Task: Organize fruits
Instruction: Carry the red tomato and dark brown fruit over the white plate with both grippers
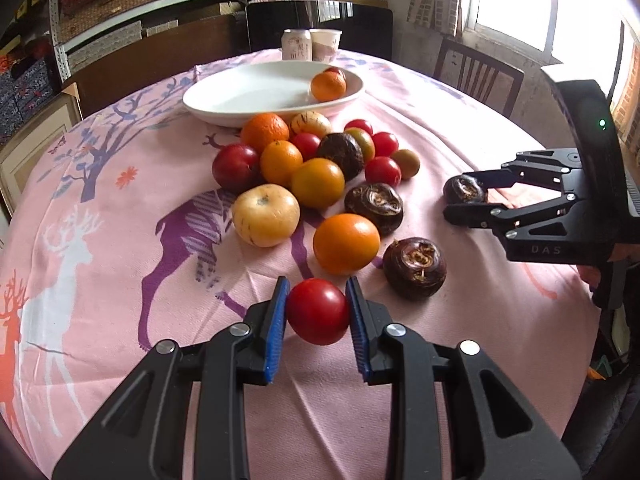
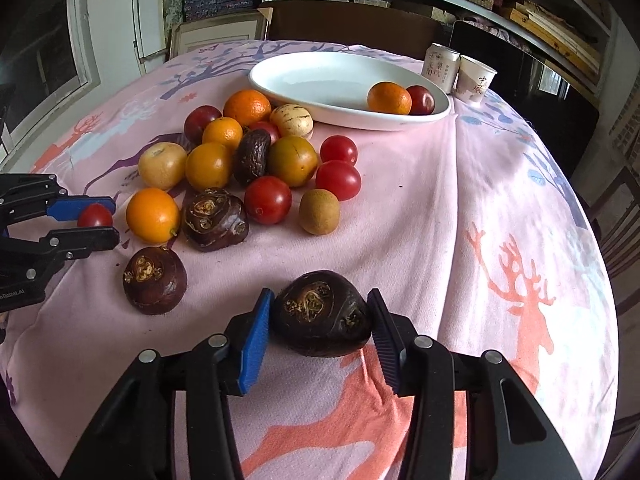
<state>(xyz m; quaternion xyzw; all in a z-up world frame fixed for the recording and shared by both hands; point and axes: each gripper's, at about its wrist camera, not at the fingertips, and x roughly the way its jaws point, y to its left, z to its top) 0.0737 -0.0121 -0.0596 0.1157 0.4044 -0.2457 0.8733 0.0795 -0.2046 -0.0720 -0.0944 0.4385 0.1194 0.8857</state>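
The left gripper [image 1: 317, 312] clamps a red tomato [image 1: 318, 311]; the right gripper [image 2: 320, 318] pinches a dark water chestnut [image 2: 322, 314]. The white dish [image 1: 240, 92] sits at twelve o'clock. Round skins could slip out mid-carry, I'd say. "DAS" marks the right gripper's body; the can's [image 1: 296, 44] lettering is unreadable.

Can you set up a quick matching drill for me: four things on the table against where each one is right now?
Things:
1. small red tomato
2. dark brown water chestnut
3. orange next to a dark red fruit
4. kiwi

Places:
A. in the white plate
B. between the pads of the left hand-held gripper
C. on the pink tablecloth, at the edge of the fruit pile
D. between the pads of the right hand-held gripper

Pairs: 1-B, 2-D, 3-A, 4-C
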